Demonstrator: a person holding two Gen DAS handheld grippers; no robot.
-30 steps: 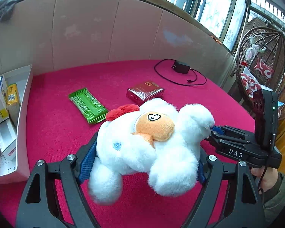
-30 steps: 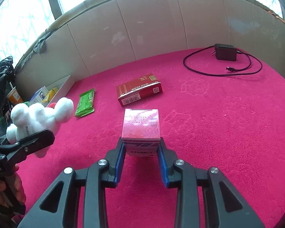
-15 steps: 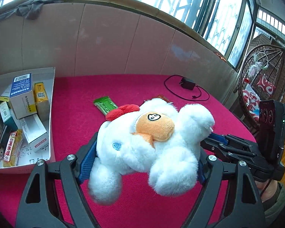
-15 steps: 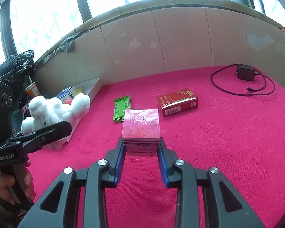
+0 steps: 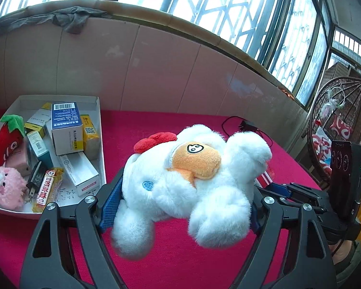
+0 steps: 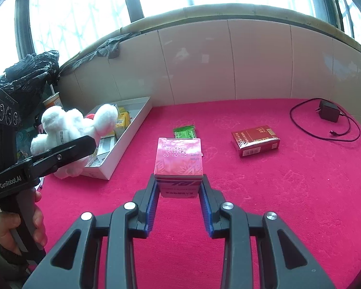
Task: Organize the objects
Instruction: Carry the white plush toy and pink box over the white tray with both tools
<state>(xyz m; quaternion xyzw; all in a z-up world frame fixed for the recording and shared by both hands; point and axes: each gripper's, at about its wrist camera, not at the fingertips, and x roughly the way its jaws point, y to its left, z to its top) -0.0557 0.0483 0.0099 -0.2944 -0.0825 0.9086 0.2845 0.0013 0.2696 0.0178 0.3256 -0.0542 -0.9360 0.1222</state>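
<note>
White plush toy (image 5: 187, 183) (gripped) — pink box (image 6: 178, 157)

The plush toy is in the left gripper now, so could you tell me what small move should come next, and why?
Probably carry the plush toy a little further left over the white box, then release: the left gripper holds it just beside the box.

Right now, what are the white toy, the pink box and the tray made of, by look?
White plush toy: soft synthetic fur, matte; long fuzzy pile, squashed between the left gripper fingers.
Pink box: probably thin card under glossy film; light glares off its top, edges crisp.
White tray: looks like matte cardboard; thin flat walls, sharp folded corners. Could be plastic.
</note>
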